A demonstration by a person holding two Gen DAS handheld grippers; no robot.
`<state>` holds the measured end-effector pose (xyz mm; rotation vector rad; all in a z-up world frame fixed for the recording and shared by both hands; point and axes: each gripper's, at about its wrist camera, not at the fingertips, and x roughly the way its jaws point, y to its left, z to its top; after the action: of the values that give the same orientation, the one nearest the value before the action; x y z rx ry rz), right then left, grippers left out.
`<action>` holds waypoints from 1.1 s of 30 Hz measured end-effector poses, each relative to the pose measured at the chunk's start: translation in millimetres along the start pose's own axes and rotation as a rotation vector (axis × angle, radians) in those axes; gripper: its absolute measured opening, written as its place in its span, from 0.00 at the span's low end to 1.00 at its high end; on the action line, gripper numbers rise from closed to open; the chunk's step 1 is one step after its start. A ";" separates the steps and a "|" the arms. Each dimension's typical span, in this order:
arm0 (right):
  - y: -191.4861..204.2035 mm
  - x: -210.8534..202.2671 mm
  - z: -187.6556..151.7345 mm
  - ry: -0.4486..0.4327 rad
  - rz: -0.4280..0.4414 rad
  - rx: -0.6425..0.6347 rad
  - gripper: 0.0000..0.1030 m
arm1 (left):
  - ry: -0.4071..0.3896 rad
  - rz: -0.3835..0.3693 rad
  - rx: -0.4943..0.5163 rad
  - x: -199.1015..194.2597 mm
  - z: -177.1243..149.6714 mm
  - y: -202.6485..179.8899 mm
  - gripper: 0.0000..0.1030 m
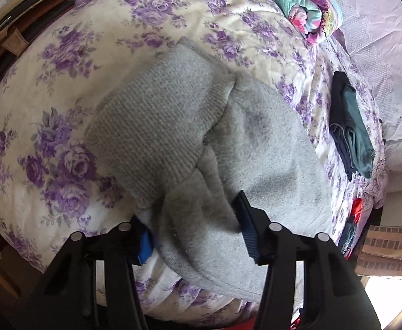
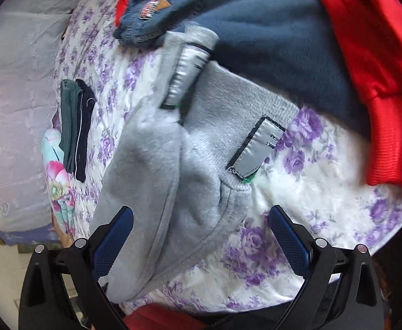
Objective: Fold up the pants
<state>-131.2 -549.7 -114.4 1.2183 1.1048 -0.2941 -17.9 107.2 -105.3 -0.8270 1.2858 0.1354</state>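
Observation:
Grey fleece pants [image 1: 269, 148] lie on a bedsheet with purple flowers [image 1: 63, 88], the ribbed band [image 1: 157, 126] towards the middle. My left gripper [image 1: 192, 225] pinches a bunched fold of that grey fabric; one blue pad [image 1: 246, 220] rests on top, the other is half buried under the cloth. In the right wrist view the same pants [image 2: 151, 159] show a sewn silver label [image 2: 253, 148]. My right gripper [image 2: 201, 233] is open wide just above the cloth, a grey edge between its fingers [image 2: 113, 236] without touching them.
A folded dark green and navy stack [image 1: 349, 126] [image 2: 76, 129] lies further up the bed. A rolled floral blanket [image 1: 308, 2] sits at the far end. A red garment [image 2: 371, 55], a blue one [image 2: 269, 27] and jeans [image 2: 159, 8] crowd beyond the pants.

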 end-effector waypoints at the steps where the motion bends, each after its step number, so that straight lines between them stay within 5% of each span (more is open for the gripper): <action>1: -1.1 5.6 2.9 -0.005 0.029 0.016 0.96 | 0.001 0.004 -0.001 2.9 -0.6 -1.7 0.52; 5: 19.2 28.9 11.6 -0.016 0.066 -0.015 0.97 | 0.006 -0.023 -0.019 18.2 2.9 -16.2 0.82; 7: 22.8 33.0 11.2 -0.041 0.046 -0.052 0.94 | 0.007 0.012 -0.004 22.7 4.3 -26.4 0.83; 8: 23.6 30.4 9.1 -0.068 0.050 -0.054 0.85 | 0.002 0.035 0.010 23.6 3.9 -29.4 0.75; 10: 23.0 25.2 6.1 -0.077 0.064 -0.097 0.30 | -0.020 0.058 0.029 17.8 2.2 -26.7 0.50; 11: 21.8 23.2 5.3 -0.074 0.072 -0.105 0.28 | -0.023 0.014 0.023 12.7 2.6 -21.7 0.37; 13: 21.4 17.8 2.6 -0.068 0.077 -0.117 0.24 | -0.030 -0.051 -0.013 2.0 1.8 -12.1 0.28; 21: 17.4 2.2 -11.2 0.050 0.014 -0.210 0.23 | -0.087 -0.056 0.002 -47.9 -8.7 -0.9 0.22; 22: 12.5 6.7 -12.3 0.067 0.001 -0.216 0.31 | -0.069 -0.056 -0.022 -48.4 -9.8 8.7 0.22; 24: 3.5 12.3 -12.1 0.069 -0.048 -0.206 0.54 | -0.038 -0.009 -0.053 -39.4 -12.9 27.1 0.34; 28: -8.0 -8.8 -4.0 0.042 -0.006 -0.119 0.61 | -0.019 0.047 -0.085 -39.8 -18.2 46.6 0.47; 33: -4.6 -54.5 -3.4 -0.067 0.033 -0.122 0.62 | -0.139 0.092 0.021 -82.1 -14.7 30.2 0.67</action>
<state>-162.6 -567.9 -73.4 1.1102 1.0291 -0.2375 -71.3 148.2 -47.5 -0.7282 1.1921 0.2488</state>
